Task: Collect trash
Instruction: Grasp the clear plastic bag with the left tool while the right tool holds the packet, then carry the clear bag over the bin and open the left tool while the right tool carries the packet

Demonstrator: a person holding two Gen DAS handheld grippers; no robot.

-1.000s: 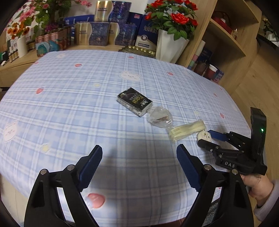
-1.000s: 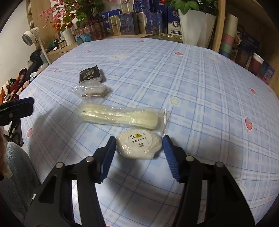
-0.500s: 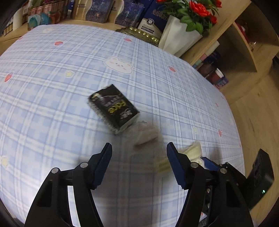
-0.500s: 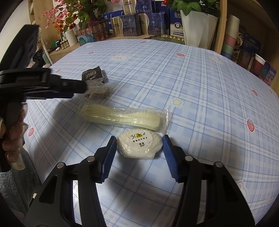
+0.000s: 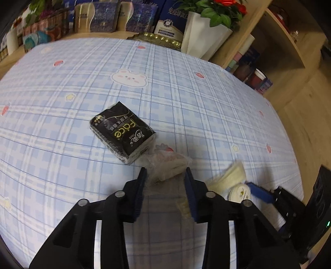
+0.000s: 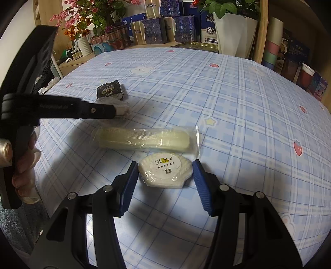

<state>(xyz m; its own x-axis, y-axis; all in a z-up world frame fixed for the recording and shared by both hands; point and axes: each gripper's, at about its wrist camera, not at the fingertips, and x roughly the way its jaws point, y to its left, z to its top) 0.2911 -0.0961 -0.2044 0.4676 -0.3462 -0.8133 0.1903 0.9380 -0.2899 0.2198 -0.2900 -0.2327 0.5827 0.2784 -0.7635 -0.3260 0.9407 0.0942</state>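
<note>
My left gripper (image 5: 165,175) has its jaws close on either side of a crumpled clear plastic packet (image 5: 168,164) on the blue checked tablecloth (image 5: 186,99); the pads look to touch it. A black tissue pack (image 5: 122,134) lies just beyond. My right gripper (image 6: 164,175) is open, its fingers on either side of a round white wrapped soap (image 6: 165,172), with small gaps. A long clear-wrapped cream item (image 6: 144,138) lies beyond the soap. The left gripper (image 6: 115,111) shows at the left of the right wrist view, at the packet (image 6: 122,106).
A white pot of red flowers (image 5: 203,33), boxes (image 5: 105,16) and a gold tray (image 5: 159,40) stand at the table's far edge. Wooden shelves (image 5: 279,41) with cups stand to the right. The table edge is near on the right and front.
My left gripper moved forward and right across the table and narrowed its jaws around the clear packet. My right gripper stayed around the soap.
</note>
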